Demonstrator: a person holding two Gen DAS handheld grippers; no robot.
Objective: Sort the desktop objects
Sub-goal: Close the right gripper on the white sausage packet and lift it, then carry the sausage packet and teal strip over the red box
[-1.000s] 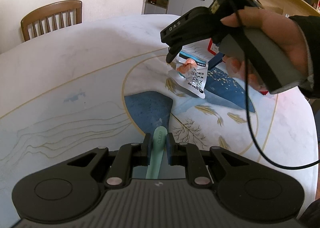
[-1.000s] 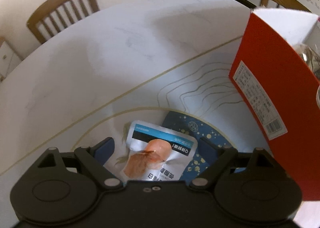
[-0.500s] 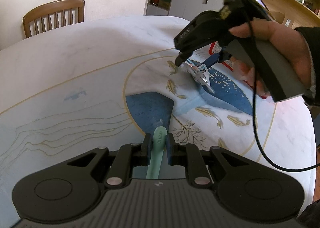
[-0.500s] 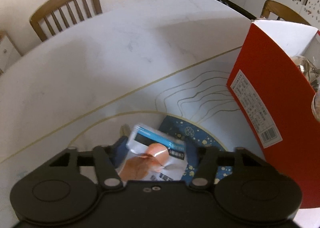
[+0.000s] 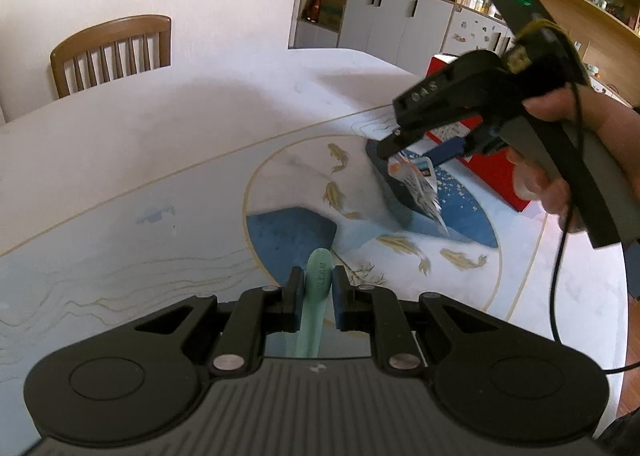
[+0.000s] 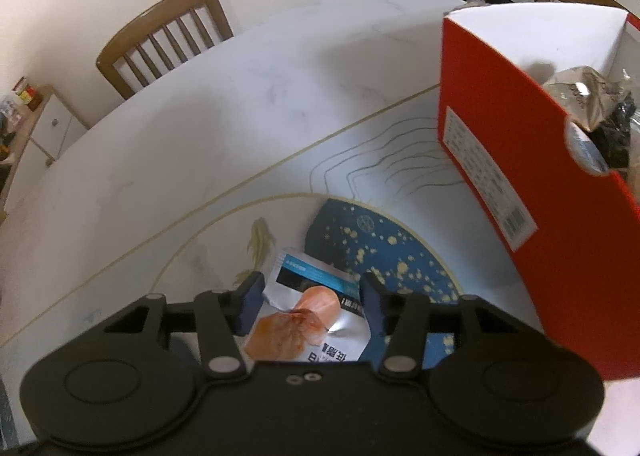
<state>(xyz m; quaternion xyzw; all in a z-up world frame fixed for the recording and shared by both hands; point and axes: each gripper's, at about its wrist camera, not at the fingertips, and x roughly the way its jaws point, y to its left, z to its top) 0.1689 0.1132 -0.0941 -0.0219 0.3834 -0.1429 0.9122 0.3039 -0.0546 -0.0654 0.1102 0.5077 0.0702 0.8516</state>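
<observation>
A silver and blue snack packet [image 6: 308,312] with an orange food picture hangs clear of the table between my right gripper's [image 6: 310,288] fingers. The jaws are closing and the pads press its sides. From the left wrist view the right gripper [image 5: 416,155] hovers with the crumpled packet [image 5: 418,185] dangling under it, close to an open red box [image 5: 492,175]. The red box [image 6: 520,175] stands to the packet's right and holds several wrappers [image 6: 588,95]. My left gripper [image 5: 316,276] is shut on a pale green stick [image 5: 319,296] marked CLEAN, low over the table.
The round white table [image 5: 140,175] has a painted blue and gold centre [image 5: 288,232]. A wooden chair [image 5: 112,51] stands at its far side. Cabinets and shelves [image 5: 400,15] line the back wall. A person's hand [image 5: 560,143] and a black cable [image 5: 556,288] are at the right.
My right gripper's jaws have closed onto the snack packet, lifted it off the table and carried it toward the red box. The left gripper still holds the green stick unmoved.
</observation>
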